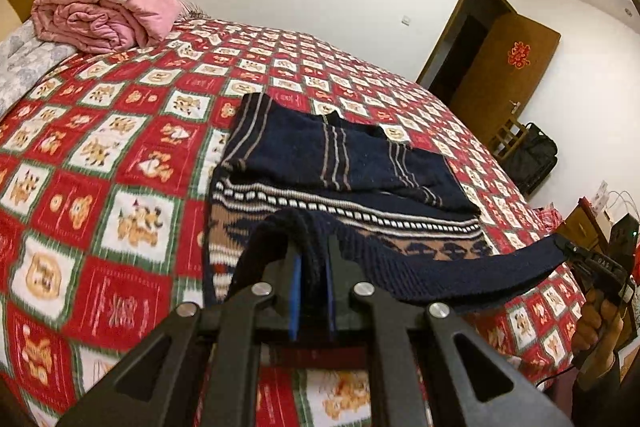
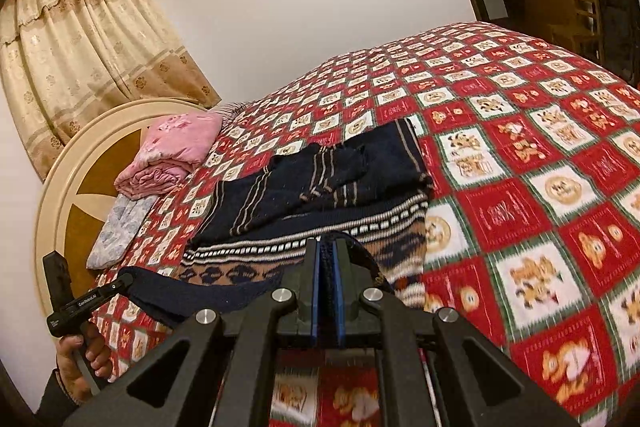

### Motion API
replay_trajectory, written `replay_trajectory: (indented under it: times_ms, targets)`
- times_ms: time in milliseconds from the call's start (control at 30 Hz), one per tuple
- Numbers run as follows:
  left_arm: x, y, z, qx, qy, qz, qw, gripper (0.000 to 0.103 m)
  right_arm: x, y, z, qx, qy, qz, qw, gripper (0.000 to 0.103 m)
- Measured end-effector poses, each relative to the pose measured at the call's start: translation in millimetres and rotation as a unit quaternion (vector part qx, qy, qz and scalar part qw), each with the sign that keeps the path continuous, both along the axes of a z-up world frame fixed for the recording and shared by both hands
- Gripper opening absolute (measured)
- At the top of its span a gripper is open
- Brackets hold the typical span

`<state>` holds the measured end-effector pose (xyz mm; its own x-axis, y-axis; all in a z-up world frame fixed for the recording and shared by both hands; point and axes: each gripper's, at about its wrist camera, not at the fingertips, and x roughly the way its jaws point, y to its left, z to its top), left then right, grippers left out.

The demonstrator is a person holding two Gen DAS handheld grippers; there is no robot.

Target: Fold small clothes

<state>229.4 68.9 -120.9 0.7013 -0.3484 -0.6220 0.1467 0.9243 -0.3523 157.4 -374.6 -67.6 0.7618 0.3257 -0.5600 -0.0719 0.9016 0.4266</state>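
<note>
A dark blue sweater (image 1: 352, 163) lies in the middle of a big bed (image 1: 100, 147). The bed has a red and white cover with little bear pictures in squares. The sweater has a band of brown and white shapes across it, and its sleeves are folded in over the top part.

The left gripper (image 1: 314, 263) is closed tight on the bottom edge of the sweater. The blue pads on its fingers (image 1: 297, 291) squeeze the knit cloth between them. The right gripper (image 2: 327, 267) is closed tight on the same bottom edge, farther along. Its fingers (image 2: 316, 291) pinch the dark cloth too. The edge between the two grippers is lifted off the bed and hangs in a soft curve. The rest of the sweater lies flat on the cover.

In the left wrist view, the person's right hand (image 1: 600, 315) shows at the far right, around the handle of its gripper. In the right wrist view, the person's left hand (image 2: 86, 355) shows at the lower left.

A rolled pink blanket (image 1: 104, 11) sits near the headboard (image 2: 72, 195), well apart from the sweater. A brown door (image 1: 504, 75) stands open in the white wall.
</note>
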Motion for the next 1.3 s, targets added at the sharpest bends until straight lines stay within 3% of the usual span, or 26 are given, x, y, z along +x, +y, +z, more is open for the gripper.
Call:
replay_trajectory:
  times_ms: [300, 667, 1233, 1300]
  targets:
    - [52, 3, 4, -0.012, 0.008, 0.008, 0.9999, 0.01, 57, -4, 4, -0.006, 0.005, -0.007, 1.0, 0.006]
    - [126, -11, 7, 0.001, 0.013, 0.008, 0.9999, 0.01, 146, -6, 7, -0.022, 0.016, -0.015, 1.0, 0.006]
    - [236, -16, -29, 0.012, 0.063, 0.011, 0.9979, 0.01, 292, -7, -57, -0.047, 0.08, -0.023, 0.995, 0.006]
    - [243, -17, -33, 0.012, 0.067, 0.01, 0.9977, 0.01, 302, -8, -61, -0.048, 0.083, -0.028, 0.995, 0.0]
